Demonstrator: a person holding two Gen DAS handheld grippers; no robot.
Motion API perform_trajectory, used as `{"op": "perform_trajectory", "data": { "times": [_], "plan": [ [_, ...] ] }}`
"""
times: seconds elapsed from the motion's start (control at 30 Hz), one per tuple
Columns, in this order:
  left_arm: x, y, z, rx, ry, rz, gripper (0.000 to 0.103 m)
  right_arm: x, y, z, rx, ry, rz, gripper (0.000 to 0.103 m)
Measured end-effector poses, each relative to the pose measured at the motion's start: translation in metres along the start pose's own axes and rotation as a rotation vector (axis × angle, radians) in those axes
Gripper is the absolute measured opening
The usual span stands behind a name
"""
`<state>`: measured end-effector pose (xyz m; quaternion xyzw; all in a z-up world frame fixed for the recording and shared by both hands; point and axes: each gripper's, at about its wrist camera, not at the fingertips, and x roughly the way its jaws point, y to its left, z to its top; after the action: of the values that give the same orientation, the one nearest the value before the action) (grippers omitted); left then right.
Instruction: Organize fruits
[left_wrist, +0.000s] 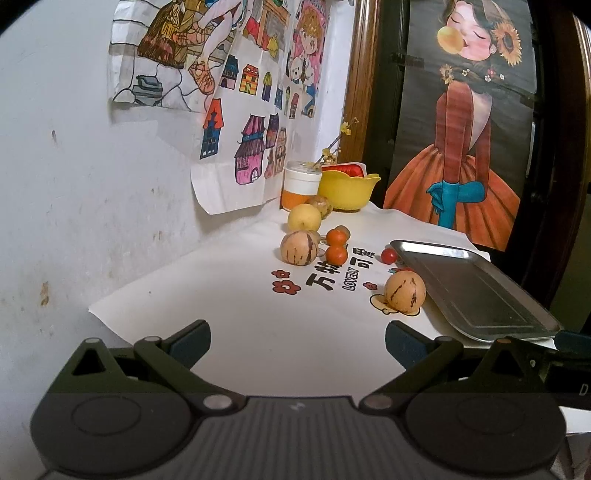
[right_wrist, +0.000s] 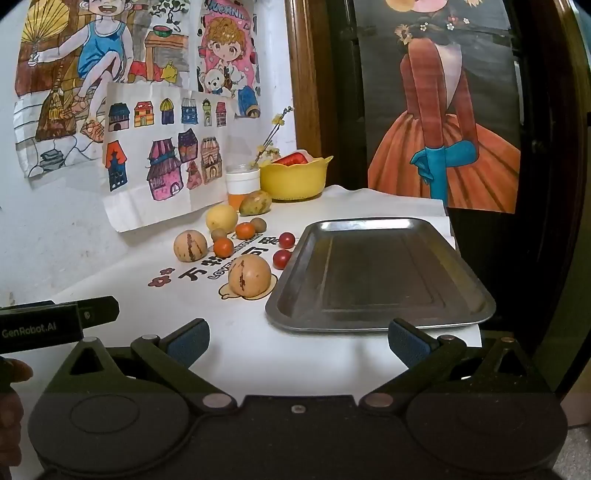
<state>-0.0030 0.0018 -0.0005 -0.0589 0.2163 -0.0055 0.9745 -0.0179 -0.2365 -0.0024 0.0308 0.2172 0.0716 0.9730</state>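
**Fruit loose on counter, tray bare, both tongs released**

Left tongs (left_wrist: 297, 341): spread wide, nothing between the pads, low over the white cloth (left_wrist: 229, 295) at the near edge of the counter. Right tongs (right_wrist: 299, 341): likewise spread and holding nothing, just in front of the near rim of the tray (right_wrist: 376, 273). The body of the left unit shows at the left edge of the right wrist view.

Tray: steel, rectangular, lying flat on the right side of the cloth, nothing in it.

Fruit, all on the cloth left of the tray:
- Near melon (right_wrist: 249, 277), tan with dark streaks, just beside the tray's near left corner.
- Far melon (right_wrist: 190, 246), same kind, well apart from the first, nearer the wall.
- Two tomatoes (right_wrist: 282, 258), close by the tray's left rim, one behind the other.
- Two oranges (right_wrist: 223, 247), between the far melon and the tomatoes.
- Two small brown fruits (right_wrist: 218, 233), among the oranges; kind cannot be told.
- Yellow fruit (right_wrist: 221, 218) and a mottled green-yellow fruit (right_wrist: 255, 203), behind the group.

Behind these, in the corner: a cup (right_wrist: 242, 184) and a yellow bowl (right_wrist: 293, 181) with something red in it. Drawings (right_wrist: 162, 162) hang on the wall.
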Motion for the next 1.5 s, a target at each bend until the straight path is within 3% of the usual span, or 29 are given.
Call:
{"op": "perform_trajectory", "data": {
  "times": [1.5],
  "plan": [
    [0.0035,0.0023,-0.0027,-0.007,0.03,0.002,0.103,0.0019,0.0046,-0.0037,0.003,0.013,0.004,0.103]
  ]
}}
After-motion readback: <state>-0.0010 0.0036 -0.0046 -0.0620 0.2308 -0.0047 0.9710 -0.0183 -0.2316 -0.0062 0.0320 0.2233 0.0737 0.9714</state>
